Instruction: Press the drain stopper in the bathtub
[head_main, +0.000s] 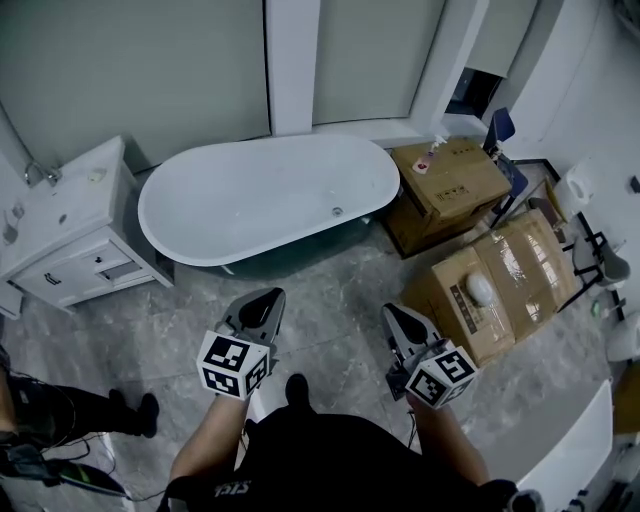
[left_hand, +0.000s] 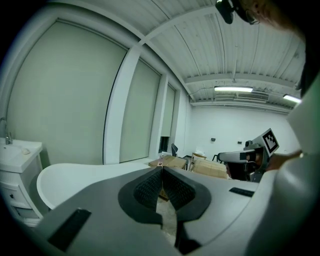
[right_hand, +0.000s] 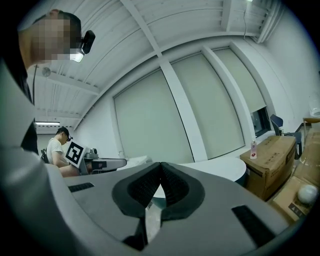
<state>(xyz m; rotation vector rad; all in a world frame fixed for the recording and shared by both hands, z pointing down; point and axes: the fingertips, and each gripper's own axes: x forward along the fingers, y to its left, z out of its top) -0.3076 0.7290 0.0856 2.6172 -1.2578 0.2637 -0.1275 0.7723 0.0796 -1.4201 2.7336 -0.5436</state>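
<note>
Fingers pressed together, empty, on left gripper (head_main: 266, 297) and right gripper (head_main: 397, 312); bathtub (head_main: 240, 200) well apart.

No wording can be read anywhere. The printed label on the near cardboard box (head_main: 520, 280) at right is too small, and the white lettering on the person's dark shirt (head_main: 330, 465) is blurred.

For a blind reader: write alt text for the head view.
A person's left gripper and right gripper, both shut, hang short of a white bathtub with its drain stopper near the right end. Vanity at left, cardboard boxes at right.
</note>
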